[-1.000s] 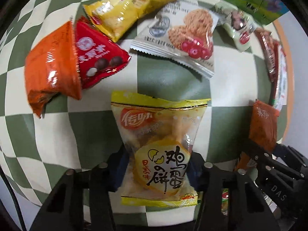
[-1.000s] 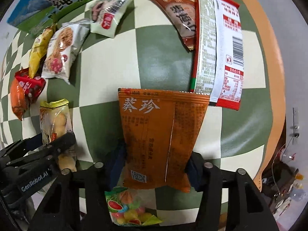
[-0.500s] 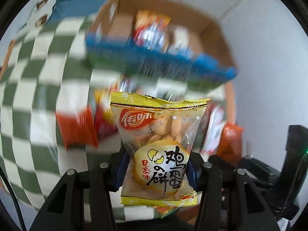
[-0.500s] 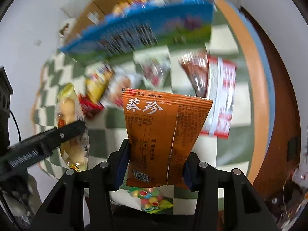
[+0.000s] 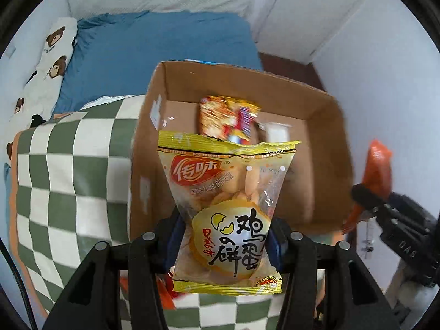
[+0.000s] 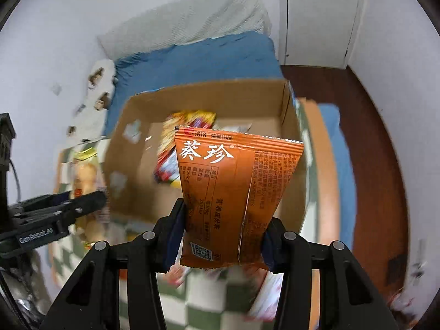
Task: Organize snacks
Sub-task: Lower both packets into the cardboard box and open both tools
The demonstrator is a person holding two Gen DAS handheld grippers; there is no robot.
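Yellow film and orange foil are what fill the two wrist views. The yellow egg-biscuit packet [image 5: 224,214] is pinched by its lower half in the narrowly closed jaws of the left gripper [image 5: 223,238], and the orange packet [image 6: 233,200] is clamped the same way by the right gripper [image 6: 221,236]. Both packets are held upright in the air, with the open cardboard box [image 5: 275,88] lying beyond them towards 12 o'clock. A bright multicoloured packet [image 5: 228,119] is already seen inside the box.

The step in hand is judged to be the carry to the box, with two snacks at once. Next, each packet would need to be brought over the box opening, clear of the near wall, before the jaws are let apart; the two grippers are close together, so a clash should be guarded against.

Much is obscured. The box floor is largely hidden behind the held packets, and its contents are blurred in the right view. The checkered cloth [image 5: 63,170] is cut off at 6 o'clock, where other wrappers are only glimpsed and cannot be identified.
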